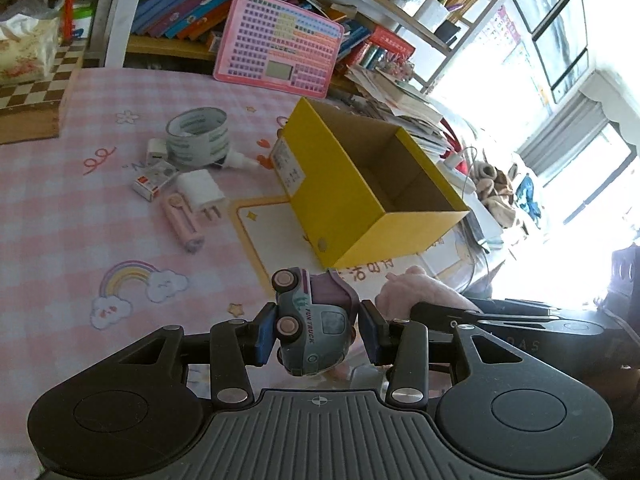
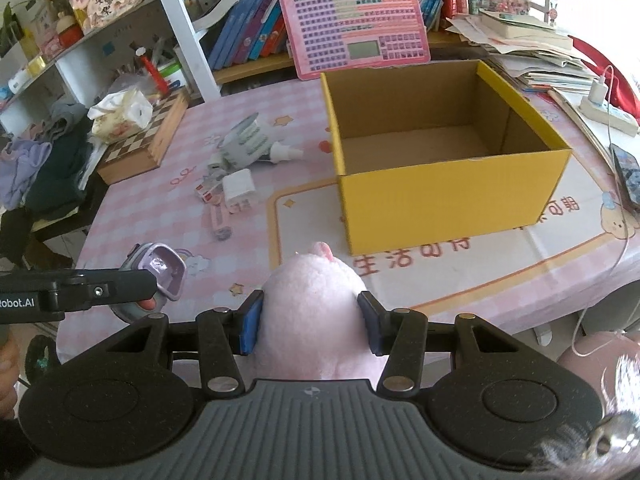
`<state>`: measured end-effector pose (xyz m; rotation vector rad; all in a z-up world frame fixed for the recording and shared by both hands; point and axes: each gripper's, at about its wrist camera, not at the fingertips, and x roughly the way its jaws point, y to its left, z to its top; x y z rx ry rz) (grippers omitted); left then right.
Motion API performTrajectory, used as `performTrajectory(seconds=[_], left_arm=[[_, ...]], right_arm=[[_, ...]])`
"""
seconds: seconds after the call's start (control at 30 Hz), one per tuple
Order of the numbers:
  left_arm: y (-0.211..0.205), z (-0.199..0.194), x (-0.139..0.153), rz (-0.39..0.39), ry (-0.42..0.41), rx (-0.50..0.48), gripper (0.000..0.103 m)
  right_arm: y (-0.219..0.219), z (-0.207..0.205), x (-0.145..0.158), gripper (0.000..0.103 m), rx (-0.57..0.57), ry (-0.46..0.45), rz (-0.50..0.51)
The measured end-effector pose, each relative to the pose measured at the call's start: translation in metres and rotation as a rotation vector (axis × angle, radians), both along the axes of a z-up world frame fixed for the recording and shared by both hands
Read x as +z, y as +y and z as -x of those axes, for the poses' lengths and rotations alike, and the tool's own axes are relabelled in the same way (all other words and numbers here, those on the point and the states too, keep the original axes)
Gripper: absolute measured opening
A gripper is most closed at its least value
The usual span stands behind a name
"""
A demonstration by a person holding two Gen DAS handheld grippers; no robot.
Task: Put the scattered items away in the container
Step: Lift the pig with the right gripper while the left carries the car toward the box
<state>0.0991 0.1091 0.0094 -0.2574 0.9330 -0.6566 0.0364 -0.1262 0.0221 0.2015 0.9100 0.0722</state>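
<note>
My left gripper (image 1: 316,334) is shut on a grey-and-purple toy truck (image 1: 314,320), held on its side above the pink tablecloth; the truck also shows in the right wrist view (image 2: 160,272). My right gripper (image 2: 310,322) is shut on a pink plush toy (image 2: 312,312), which also shows in the left wrist view (image 1: 420,288). The open yellow cardboard box (image 2: 440,196) stands ahead of both grippers, empty inside; it also shows in the left wrist view (image 1: 340,200). A tape roll (image 1: 198,136), white charger (image 1: 202,192), pink tube (image 1: 182,222), small card box (image 1: 154,180) and white bottle (image 1: 240,159) lie left of the box.
A pink keyboard-like board (image 2: 354,28) leans on the bookshelf behind the box. A chessboard box (image 2: 144,140) with a tissue pack sits at the table's left. Stacked papers (image 2: 532,52), a power strip (image 2: 608,112) and a phone (image 2: 628,176) lie to the right.
</note>
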Motion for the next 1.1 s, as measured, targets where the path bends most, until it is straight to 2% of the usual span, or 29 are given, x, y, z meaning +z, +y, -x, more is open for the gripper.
performTrajectory(seconds=[0.57, 0.83, 1.1], left_arm=[[-0.120, 0.056, 0.003, 0.005, -0.028, 0.107, 0.042], [-0.151, 0.056, 0.013, -0.020, -0.058, 0.118, 0.041], [-0.173, 0.035, 0.027, -0.042, -0.112, 0.095, 0.041]], right_arm=[[-0.115, 0.034, 0.004, 0.047, 0.119, -0.026, 0.000], [-0.148, 0.031, 0.005, 0.047, 0.137, -0.036, -0.016], [-0.165, 0.012, 0.012, 0.047, 0.136, -0.058, -0.009]])
